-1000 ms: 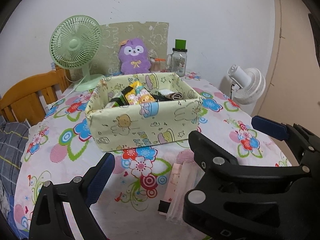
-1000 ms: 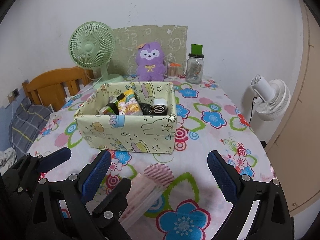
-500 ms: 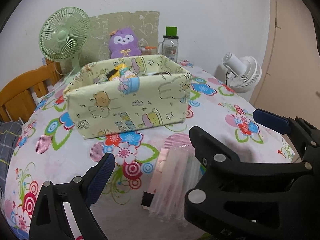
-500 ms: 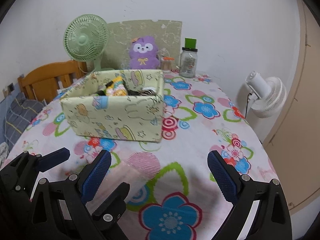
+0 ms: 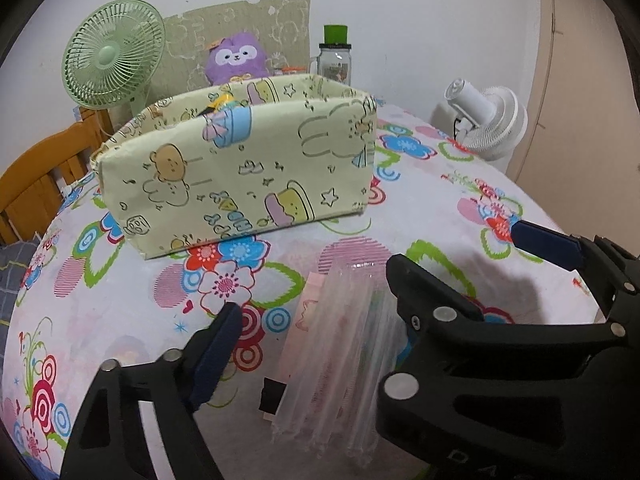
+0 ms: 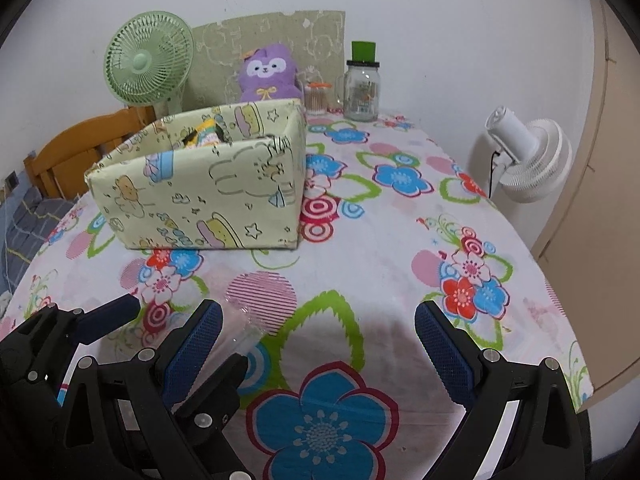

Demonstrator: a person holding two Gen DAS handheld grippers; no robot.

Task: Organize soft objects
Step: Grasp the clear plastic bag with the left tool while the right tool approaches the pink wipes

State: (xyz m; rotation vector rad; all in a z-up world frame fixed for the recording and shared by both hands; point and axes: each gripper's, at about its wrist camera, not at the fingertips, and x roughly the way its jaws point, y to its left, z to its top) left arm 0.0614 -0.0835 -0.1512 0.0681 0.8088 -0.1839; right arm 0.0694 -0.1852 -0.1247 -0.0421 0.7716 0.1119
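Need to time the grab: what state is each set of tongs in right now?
Left tongs: open, jaws just been closing, clear packet between them, not yet gripped.
Right tongs: open, holding nothing.

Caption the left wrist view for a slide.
Left gripper open around a clear plastic packet on the floral tablecloth, in front of a fabric box.

White wall, wooden chair, floral table

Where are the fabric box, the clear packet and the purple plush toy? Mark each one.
fabric box [image 5: 240,176]: left wrist view, middle of its front wall.
clear packet [image 5: 340,344]: left wrist view, middle of the plastic wrap.
purple plush toy [image 6: 270,70]: right wrist view, on its face.
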